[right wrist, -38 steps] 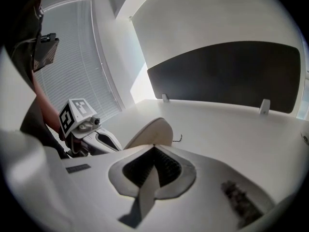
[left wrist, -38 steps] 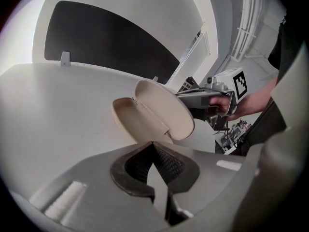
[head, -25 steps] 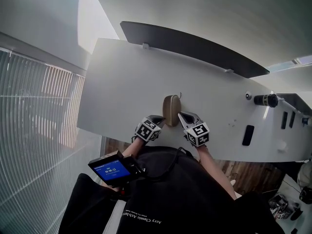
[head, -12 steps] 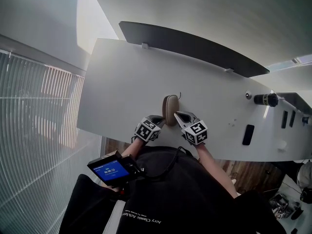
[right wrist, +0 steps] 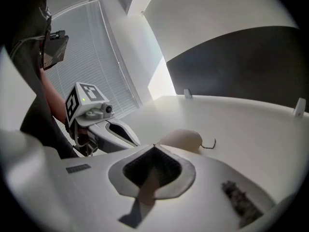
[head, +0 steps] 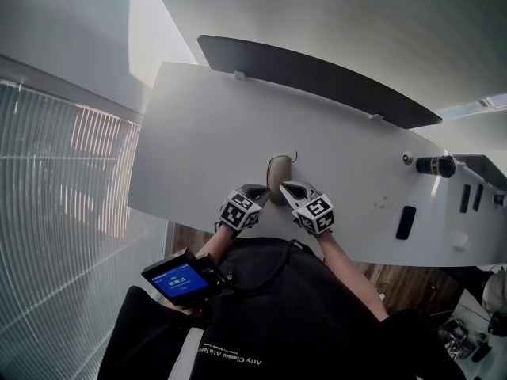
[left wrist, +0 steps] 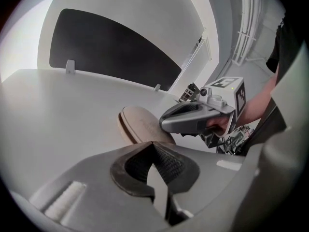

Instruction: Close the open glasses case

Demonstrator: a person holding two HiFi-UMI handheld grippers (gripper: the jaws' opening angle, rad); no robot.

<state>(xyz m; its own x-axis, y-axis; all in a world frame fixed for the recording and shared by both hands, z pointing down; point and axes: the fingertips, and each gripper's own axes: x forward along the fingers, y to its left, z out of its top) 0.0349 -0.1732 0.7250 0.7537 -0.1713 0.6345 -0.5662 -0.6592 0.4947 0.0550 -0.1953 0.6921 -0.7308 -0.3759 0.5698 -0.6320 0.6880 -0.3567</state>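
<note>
Glasses case (head: pixel 277 177) on desk (head: pixel 206 133), long axis pointing away from person, lid apparently near shut. Lies just ahead, between both tips. Left gripper (head: pixel 257 191), right gripper (head: pixel 288 187): jaws together, empty. Right nearer; contact unclear.

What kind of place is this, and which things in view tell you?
Probably an office: a long white desk with a dark divider panel along its far edge, and slatted window blinds beside it.

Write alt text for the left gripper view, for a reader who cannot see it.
A tan glasses case lies on a white table, seen past the left hand-held gripper, whose jaws are together and empty. The right hand-held gripper reaches in from the right, its tip at the case.
</note>
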